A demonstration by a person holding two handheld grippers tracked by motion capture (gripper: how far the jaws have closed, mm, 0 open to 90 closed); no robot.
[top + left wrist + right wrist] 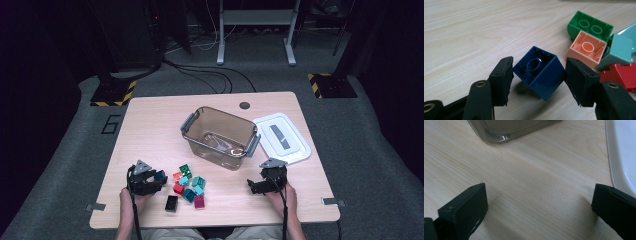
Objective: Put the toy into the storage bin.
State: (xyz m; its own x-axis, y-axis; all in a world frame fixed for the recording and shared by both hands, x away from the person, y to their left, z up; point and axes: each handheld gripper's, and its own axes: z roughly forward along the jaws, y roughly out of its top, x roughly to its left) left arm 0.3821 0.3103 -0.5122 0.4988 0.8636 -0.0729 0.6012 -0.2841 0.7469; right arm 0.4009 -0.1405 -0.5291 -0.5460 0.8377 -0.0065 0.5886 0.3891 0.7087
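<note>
The wooden table (150, 130) is seen from above and from the person's side in the high view, facing forward and down. Close, low looks along the tabletop are given by both gripper views. The brick pile (596, 47) and the clear bin (506, 130) are shared with the high view.

- Numeral "6" (110, 124): outlined in dark tape on the grey floor, just beside the table's far left corner, seen in the high view.
- No other text, label or brand can be read on the blocks, the bin, the lid or the grippers.
</note>
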